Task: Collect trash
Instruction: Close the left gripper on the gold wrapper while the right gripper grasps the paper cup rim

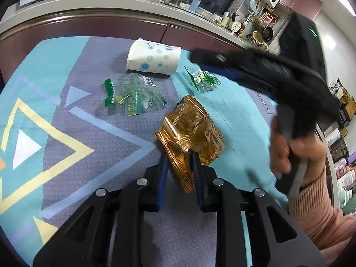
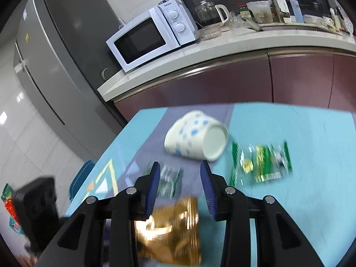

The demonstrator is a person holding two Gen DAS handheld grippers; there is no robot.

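My left gripper (image 1: pixel 179 155) is shut on the near end of a crumpled gold foil wrapper (image 1: pixel 191 133) that rests on the patterned tablecloth. Beyond it lie a clear green-printed wrapper (image 1: pixel 133 94), a smaller green wrapper (image 1: pixel 203 79) and a white paper cup with blue dots (image 1: pixel 153 57) on its side. My right gripper (image 2: pixel 180 166) is open and empty, hovering above the table with the gold wrapper (image 2: pixel 171 229) below it, the cup (image 2: pixel 195 138) ahead and a green wrapper (image 2: pixel 262 162) to the right. It also shows in the left wrist view (image 1: pixel 255 66), held by a hand.
The table (image 1: pixel 66 115) has a blue, grey and yellow cloth. Behind it runs a maroon kitchen counter (image 2: pixel 222 51) with a white microwave (image 2: pixel 151 37), a glass kettle (image 2: pixel 211 13) and bottles. A grey fridge (image 2: pixel 55 55) stands at the left.
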